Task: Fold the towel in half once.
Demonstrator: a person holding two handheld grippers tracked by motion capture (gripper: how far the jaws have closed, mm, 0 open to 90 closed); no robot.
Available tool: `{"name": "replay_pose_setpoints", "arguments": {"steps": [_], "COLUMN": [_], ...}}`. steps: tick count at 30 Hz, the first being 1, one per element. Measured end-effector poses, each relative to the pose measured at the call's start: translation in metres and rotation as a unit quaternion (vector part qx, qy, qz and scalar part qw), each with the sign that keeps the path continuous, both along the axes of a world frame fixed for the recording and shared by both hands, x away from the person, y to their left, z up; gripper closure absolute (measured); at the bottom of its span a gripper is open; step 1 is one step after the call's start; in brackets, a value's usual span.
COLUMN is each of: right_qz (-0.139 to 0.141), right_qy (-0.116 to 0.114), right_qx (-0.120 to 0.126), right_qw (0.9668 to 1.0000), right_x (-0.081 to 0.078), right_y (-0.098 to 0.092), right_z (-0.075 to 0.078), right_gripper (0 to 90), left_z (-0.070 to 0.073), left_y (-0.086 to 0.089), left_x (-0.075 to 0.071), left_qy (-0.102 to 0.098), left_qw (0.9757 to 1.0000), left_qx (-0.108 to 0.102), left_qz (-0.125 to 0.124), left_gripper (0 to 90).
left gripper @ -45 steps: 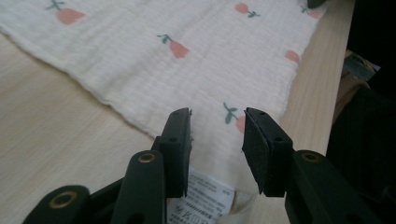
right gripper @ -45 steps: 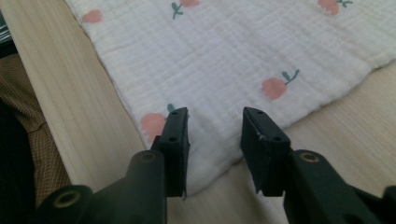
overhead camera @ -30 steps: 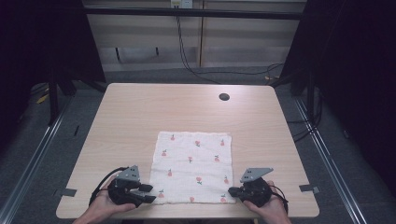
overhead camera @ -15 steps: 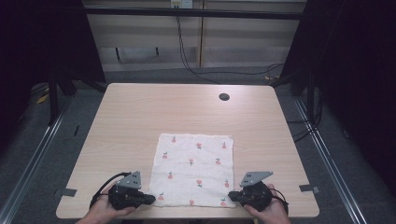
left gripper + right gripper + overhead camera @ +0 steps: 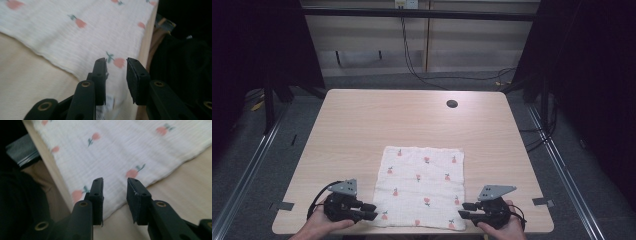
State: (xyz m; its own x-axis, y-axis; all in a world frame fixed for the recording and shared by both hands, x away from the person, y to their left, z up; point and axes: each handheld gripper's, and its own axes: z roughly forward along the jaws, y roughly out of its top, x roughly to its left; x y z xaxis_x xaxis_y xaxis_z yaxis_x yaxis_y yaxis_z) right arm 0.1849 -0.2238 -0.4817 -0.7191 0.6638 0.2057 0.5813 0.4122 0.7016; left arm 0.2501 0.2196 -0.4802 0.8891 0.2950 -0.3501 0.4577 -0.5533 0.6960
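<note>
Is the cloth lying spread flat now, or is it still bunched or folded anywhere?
Spread flat. The cloth lies as one open sheet on the table, its near edge along the table's front edge, with no fold or bunching visible.

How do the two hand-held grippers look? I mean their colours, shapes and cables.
Both the left gripper and the right gripper are black, each topped by a grey three-cornered plate. A black cable loops from each body. In the gripper views, the jaws are flat black pads on arms with brass-coloured rivets.

Lab test cell: bare wooden table (image 5: 362, 130), dark metal frame (image 5: 422, 12), loose floor cables (image 5: 447, 82).
</note>
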Motion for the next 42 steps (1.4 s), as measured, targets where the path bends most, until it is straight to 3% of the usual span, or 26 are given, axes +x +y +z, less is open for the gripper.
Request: {"name": "replay_pose_setpoints", "arguments": {"steps": [2, 6, 7, 9, 13, 16, 17, 18, 20, 21, 23, 24, 25, 28, 30, 31, 32, 34, 39, 42], "right_qz": [-0.018, -0.037, -0.043, -0.046, -0.052, -0.056, -0.059, -0.059, -0.057, -0.055, -0.058, -0.061, -0.066, -0.065, -0.058, -0.059, -0.060, -0.066, -0.081, -0.089], "right_qy": [-0.011, -0.025, -0.038, -0.037, -0.043, -0.044, -0.048, -0.047, -0.048, -0.049, -0.046, -0.048, -0.042, -0.041, -0.039, -0.041, -0.041, -0.040, -0.043, -0.048], "right_qx": [0.012, 0.012, 0.002, 0.003, -0.010, -0.006, 0.000, 0.004, 0.003, 0.006, 0.006, 0.005, 0.010, -0.027, -0.031, -0.035, -0.036, -0.028, -0.009, -0.002], "right_qw": [0.9997, 0.9989, 0.9983, 0.9982, 0.9977, 0.9974, 0.9971, 0.9971, 0.9972, 0.9973, 0.9972, 0.9969, 0.9969, 0.9967, 0.9971, 0.9968, 0.9967, 0.9966, 0.9957, 0.9949], "right_x": [0.004, 0.015, 0.023, 0.027, 0.048, 0.058, 0.065, 0.069, 0.073, 0.081, 0.085, 0.090, 0.098, 0.108, 0.114, 0.116, 0.120, 0.128, 0.148, 0.155], "right_y": [-0.003, -0.004, -0.004, -0.004, -0.008, -0.010, -0.012, -0.013, -0.013, -0.015, -0.016, -0.017, -0.018, -0.015, -0.013, -0.013, -0.014, -0.016, -0.024, -0.027], "right_z": [0.004, 0.009, 0.013, 0.014, 0.018, 0.020, 0.022, 0.024, 0.026, 0.029, 0.029, 0.029, 0.030, 0.029, 0.028, 0.028, 0.029, 0.030, 0.029, 0.027], "right_gripper": [61.8, 58.9, 57.1, 56.9, 56.9, 57.6, 58.5, 59.3, 61.3, 61.2, 60.2, 60.0, 59.4, 57.7, 55.8, 55.5, 55.1, 55.5, 56.9, 56.7], "left_z": [0.001, 0.000, 0.002, 0.004, 0.009, 0.010, 0.013, 0.014, 0.014, 0.016, 0.017, 0.018, 0.019, 0.021, 0.020, 0.019, 0.020, 0.022, 0.023, 0.019], "left_y": [0.002, 0.003, 0.004, 0.004, 0.003, 0.004, 0.004, 0.005, 0.005, 0.004, 0.004, 0.001, -0.001, -0.003, -0.003, -0.005, -0.007, -0.014, -0.032, -0.035], "left_x": [0.006, 0.016, 0.024, 0.028, 0.046, 0.054, 0.062, 0.066, 0.071, 0.080, 0.086, 0.092, 0.099, 0.108, 0.113, 0.121, 0.124, 0.129, 0.138, 0.143], "left_qy": [0.005, 0.003, -0.008, -0.011, -0.042, -0.045, -0.053, -0.055, -0.051, -0.057, -0.053, -0.050, -0.045, -0.053, -0.049, -0.051, -0.043, -0.053, -0.064, -0.055], "left_qw": [0.9997, 0.9988, 0.9979, 0.9974, 0.9946, 0.9932, 0.9914, 0.9900, 0.9894, 0.9881, 0.9891, 0.9883, 0.9878, 0.9842, 0.9846, 0.9827, 0.9836, 0.9841, 0.9855, 0.9858], "left_qx": [-0.012, -0.006, -0.004, -0.007, 0.004, 0.001, 0.007, -0.002, -0.002, -0.003, -0.006, 0.002, -0.004, -0.013, -0.009, -0.005, -0.011, 0.000, 0.002, -0.006], "left_qz": [0.020, 0.048, 0.064, 0.071, 0.095, 0.107, 0.119, 0.130, 0.136, 0.143, 0.137, 0.144, 0.149, 0.168, 0.167, 0.178, 0.175, 0.169, 0.158, 0.158], "left_gripper": [62.1, 55.7, 54.4, 54.8, 57.3, 57.2, 56.9, 56.9, 56.7, 56.8, 57.6, 61.4, 61.8, 60.5, 61.8, 61.7, 61.6, 61.3, 61.4, 61.5]}}
